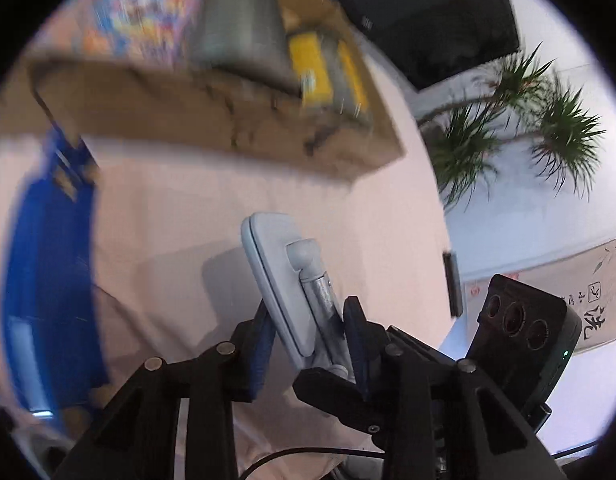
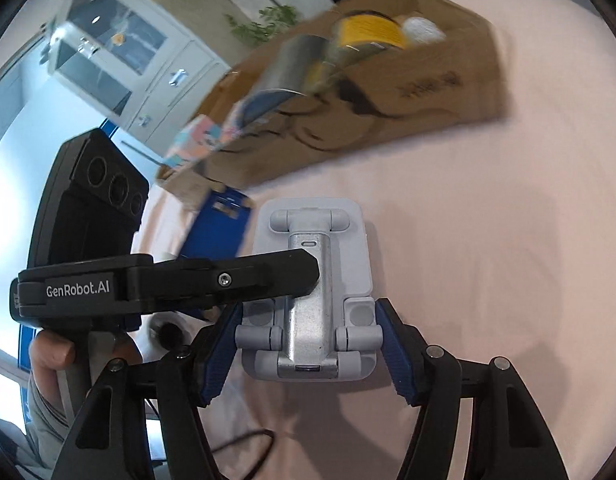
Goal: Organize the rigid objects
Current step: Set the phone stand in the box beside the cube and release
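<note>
Left wrist view shows the left gripper [image 1: 308, 336] at lower centre, its blue pads pinching a folded grey phone stand [image 1: 286, 284] edge-on and tilted, lifted over the pink tablecloth [image 1: 180, 220]. Behind it, across the upper frame, lies a blurred cardboard box [image 1: 212, 108] holding a colourful box, a grey item and a yellow pack; a blue bag [image 1: 48, 264] fills the left edge and a potted plant [image 1: 520, 120] the upper right.

Right wrist view alone shows the stand's [image 2: 312, 292] flat face with its metal hinge arm, and the right gripper [image 2: 308, 344] spread wide, its pads [image 2: 396, 348] flanking the stand's lower end; I cannot tell whether they touch it. The left gripper's finger reaches in from the left across the hinge, with a hand [image 2: 52, 356] on its handle, and a white cabinet [image 2: 120, 56] stands upper left.
</note>
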The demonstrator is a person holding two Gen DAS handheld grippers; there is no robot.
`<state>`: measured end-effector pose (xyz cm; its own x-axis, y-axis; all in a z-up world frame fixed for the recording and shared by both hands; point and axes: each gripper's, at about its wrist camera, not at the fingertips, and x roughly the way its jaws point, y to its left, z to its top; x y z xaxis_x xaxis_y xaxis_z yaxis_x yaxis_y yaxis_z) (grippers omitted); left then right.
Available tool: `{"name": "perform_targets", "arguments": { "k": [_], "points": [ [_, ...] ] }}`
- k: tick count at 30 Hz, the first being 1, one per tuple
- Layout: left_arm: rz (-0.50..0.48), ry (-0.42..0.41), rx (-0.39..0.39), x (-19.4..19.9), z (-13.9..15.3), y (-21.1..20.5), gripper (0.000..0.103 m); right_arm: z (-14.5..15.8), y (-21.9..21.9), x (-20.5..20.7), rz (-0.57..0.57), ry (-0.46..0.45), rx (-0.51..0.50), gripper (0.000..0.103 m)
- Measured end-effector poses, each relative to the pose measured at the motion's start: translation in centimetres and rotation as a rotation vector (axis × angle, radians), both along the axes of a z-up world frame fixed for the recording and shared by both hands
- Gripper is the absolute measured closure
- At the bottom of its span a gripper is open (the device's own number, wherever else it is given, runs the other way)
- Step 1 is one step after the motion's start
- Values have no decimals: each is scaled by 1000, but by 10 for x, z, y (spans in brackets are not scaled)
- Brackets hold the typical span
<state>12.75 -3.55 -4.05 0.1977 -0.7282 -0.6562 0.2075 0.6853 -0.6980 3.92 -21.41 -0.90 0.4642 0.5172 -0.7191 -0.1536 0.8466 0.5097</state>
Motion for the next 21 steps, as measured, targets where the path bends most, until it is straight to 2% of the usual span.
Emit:
{"name": "perform_targets", "arguments": {
  "k": [3, 7, 10, 15, 19, 21],
  "points": [
    [32, -80, -10, 5, 32, 20, 75, 27, 23, 10, 47, -80, -17, 40],
    [59, -195, 39, 28, 77, 48, 76, 70, 61, 35, 100, -185, -23, 40],
    [61, -195, 44, 64, 90, 69, 76, 88, 84, 66, 97, -220, -27, 40],
    [46, -137, 41, 117, 81, 88, 76, 88, 112, 126, 65, -162, -17, 40],
    [15, -75, 26, 147, 61, 90, 76, 74, 125, 161, 20, -109, -49, 39],
    [-18, -62, 57, 156, 53, 84, 76, 66, 125, 168, -2, -89, -71, 39]
  ]
}}
